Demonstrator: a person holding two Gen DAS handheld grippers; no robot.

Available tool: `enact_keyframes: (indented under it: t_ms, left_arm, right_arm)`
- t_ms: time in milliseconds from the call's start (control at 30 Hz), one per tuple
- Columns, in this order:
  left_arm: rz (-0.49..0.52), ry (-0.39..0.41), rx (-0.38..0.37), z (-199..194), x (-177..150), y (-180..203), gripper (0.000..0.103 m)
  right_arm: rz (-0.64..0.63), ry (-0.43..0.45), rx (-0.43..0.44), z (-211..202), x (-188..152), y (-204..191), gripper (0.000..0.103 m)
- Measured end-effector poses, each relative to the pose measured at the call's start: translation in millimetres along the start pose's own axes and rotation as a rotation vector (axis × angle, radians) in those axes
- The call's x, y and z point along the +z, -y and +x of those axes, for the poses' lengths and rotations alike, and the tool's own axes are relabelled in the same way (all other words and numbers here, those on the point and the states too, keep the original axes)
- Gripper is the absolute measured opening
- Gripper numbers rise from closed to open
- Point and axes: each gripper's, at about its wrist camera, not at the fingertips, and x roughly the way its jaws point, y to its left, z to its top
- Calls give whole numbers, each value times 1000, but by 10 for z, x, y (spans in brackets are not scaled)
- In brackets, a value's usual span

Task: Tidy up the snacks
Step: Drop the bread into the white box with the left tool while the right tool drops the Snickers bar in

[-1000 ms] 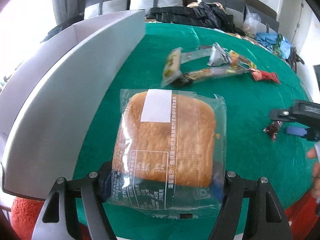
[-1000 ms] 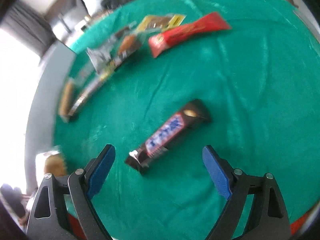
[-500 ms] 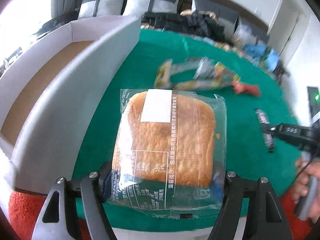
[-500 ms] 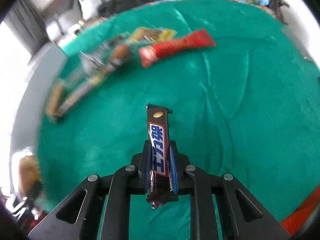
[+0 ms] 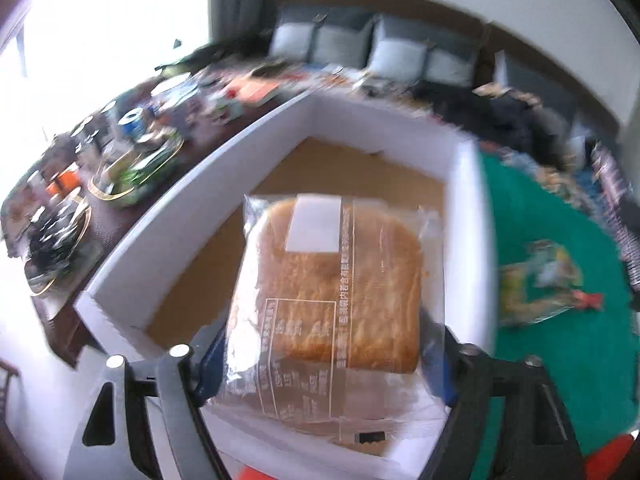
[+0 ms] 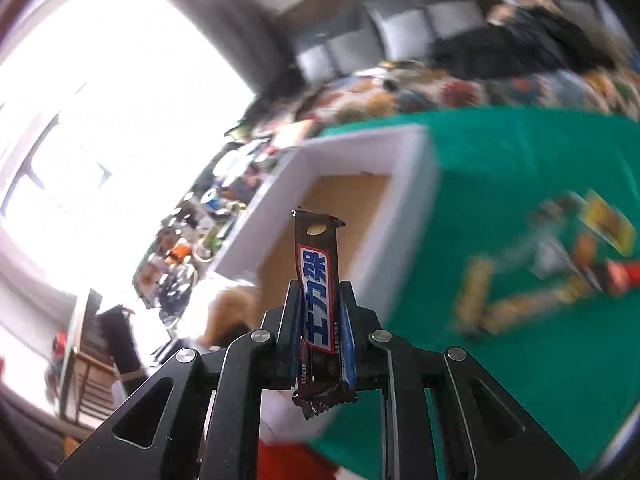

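Observation:
A clear packet of golden bread (image 5: 340, 280) sits between the pads of my left gripper (image 5: 324, 360). It hangs over the brown floor of the white-walled cardboard box (image 5: 468, 240). The jaws are opening, and the pads still touch the packet. My right gripper (image 6: 320, 312) pinches a dark brown chocolate bar (image 6: 318, 280) with a blue and white label, held upright. Its jaws are opening slightly with the bar still clamped. The bar hangs near the box (image 6: 404, 208), on its near side. The bread (image 6: 236, 312) shows as a blurred orange shape at lower left.
Several loose snack packets (image 6: 540, 272) lie on the green tablecloth (image 6: 520, 160) to the right of the box, blurred (image 5: 540, 280) in the left wrist view. A dark side table crowded with dishes and cans (image 5: 120, 168) stands left of the box. A grey sofa (image 5: 380, 52) is behind.
The right gripper closed on the chocolate bar and lifted it toward the box. The left gripper carried the bread from beside the box wall to above the box's inside.

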Motion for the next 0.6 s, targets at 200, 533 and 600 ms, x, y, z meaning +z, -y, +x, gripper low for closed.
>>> enact_keyframes:
  t_ms: [200, 533, 600]
  left_arm:
    - [-62, -83, 48, 167, -277, -319, 88]
    - [-53, 50, -142, -154, -208, 42, 102]
    - [-45, 76, -195, -248, -163, 189, 102]
  right_arm:
    - [-53, -10, -48, 306, -215, 89, 64]
    - [-139, 44, -573, -886, -1571, 2219, 66]
    - [-84, 91, -644, -1268, -1769, 2593, 66]
